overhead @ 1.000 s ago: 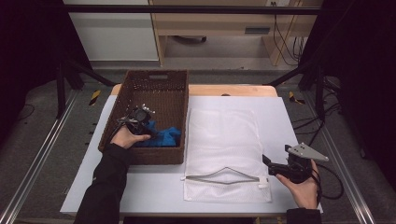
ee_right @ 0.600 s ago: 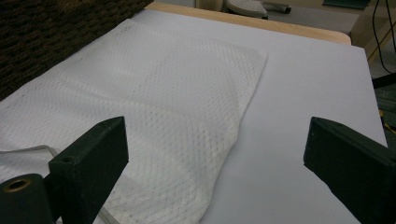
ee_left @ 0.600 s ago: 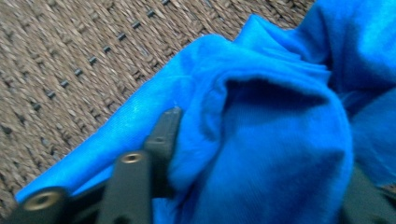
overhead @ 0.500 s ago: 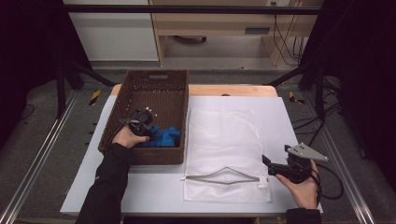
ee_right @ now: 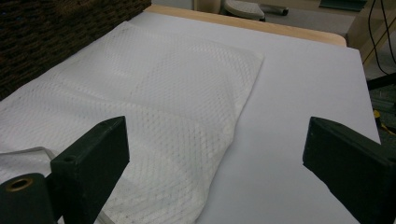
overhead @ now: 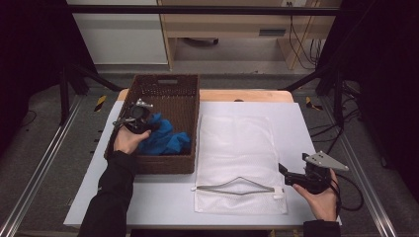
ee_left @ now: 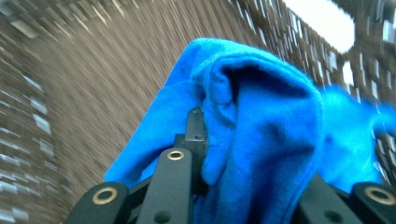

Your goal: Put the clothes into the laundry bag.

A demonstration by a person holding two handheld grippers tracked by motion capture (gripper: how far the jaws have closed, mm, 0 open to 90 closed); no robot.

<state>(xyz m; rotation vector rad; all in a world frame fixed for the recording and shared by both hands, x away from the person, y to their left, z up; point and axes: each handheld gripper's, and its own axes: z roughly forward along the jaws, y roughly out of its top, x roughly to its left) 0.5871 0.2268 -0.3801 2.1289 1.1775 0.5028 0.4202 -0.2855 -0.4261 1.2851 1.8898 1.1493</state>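
In front of me the white counter (overhead: pixel 306 128) carries a flat white mesh bag (overhead: pixel 236 148), lying just right of a wicker basket, its near end open with a zipper (overhead: pixel 237 186) curving along the mouth. A wooden strip (overhead: pixel 247 95) edges the counter's far side. Beyond it stands a pale wooden shelf unit (overhead: pixel 232 29), with cables (overhead: pixel 296 44) hanging at its right. Metal rails (overhead: pixel 39 163) run along the floor at left.

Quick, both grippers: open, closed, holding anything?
Left gripper: jaws just closed on the blue cloth in the wicker basket.
Right gripper: open, empty.
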